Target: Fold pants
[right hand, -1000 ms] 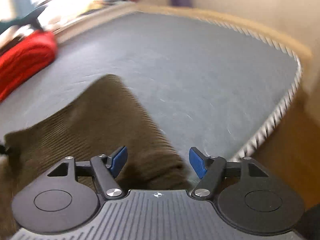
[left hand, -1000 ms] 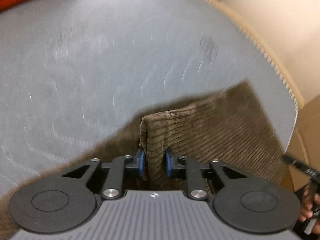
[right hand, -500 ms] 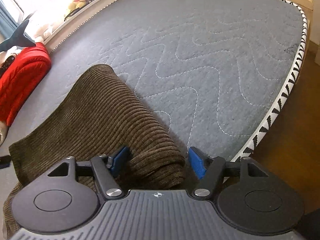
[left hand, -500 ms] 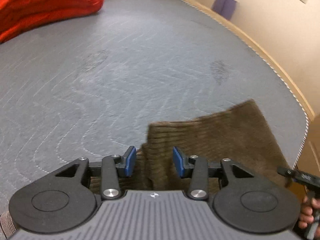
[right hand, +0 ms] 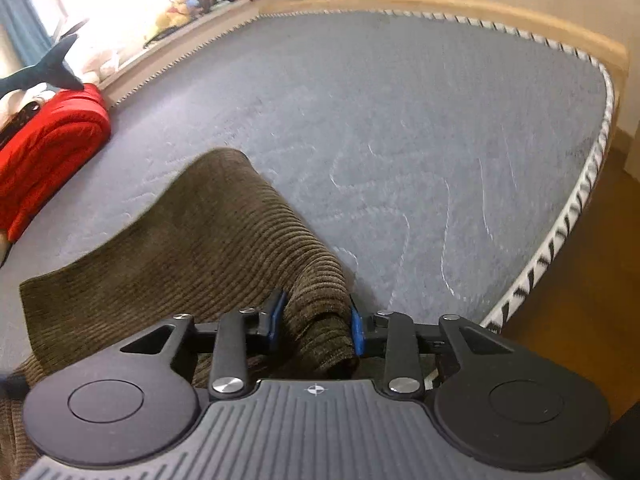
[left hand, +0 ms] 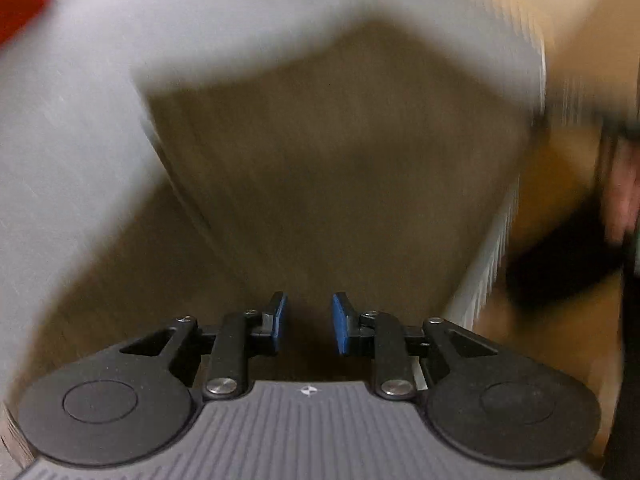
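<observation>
Grey quilted mattress [right hand: 420, 128]; brown corduroy pants [right hand: 192, 248] bunched in right gripper [right hand: 316, 322] fingers; left gripper [left hand: 307, 322] fingers parted, empty, view blurred.

My left camera close over brown pants [left hand: 340, 168], blurry, my right camera low, bed [right hand: 400, 120] toward twelve o'clock, both show pants.
</observation>
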Action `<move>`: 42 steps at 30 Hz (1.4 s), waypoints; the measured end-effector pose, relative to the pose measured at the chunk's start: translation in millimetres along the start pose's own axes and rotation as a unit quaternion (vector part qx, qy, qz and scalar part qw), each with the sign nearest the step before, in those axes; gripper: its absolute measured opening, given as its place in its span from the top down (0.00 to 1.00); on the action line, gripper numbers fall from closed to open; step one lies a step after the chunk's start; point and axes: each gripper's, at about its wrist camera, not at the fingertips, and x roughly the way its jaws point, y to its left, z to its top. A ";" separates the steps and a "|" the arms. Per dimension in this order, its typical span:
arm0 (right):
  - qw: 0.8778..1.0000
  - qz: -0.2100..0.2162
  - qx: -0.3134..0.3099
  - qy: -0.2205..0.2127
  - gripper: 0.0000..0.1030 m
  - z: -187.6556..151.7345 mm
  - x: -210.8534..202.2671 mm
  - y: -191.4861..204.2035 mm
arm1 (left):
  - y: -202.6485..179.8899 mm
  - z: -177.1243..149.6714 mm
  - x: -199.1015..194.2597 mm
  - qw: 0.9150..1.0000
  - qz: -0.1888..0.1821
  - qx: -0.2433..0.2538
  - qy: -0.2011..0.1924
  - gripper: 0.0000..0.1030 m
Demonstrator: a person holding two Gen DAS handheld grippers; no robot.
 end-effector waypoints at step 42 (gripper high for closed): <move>0.874 0.246 -0.419 -0.033 0.39 -144.7 -131.4 310.2 | 216.7 -172.0 -65.8 0.899 -0.082 -0.386 -0.191 0.52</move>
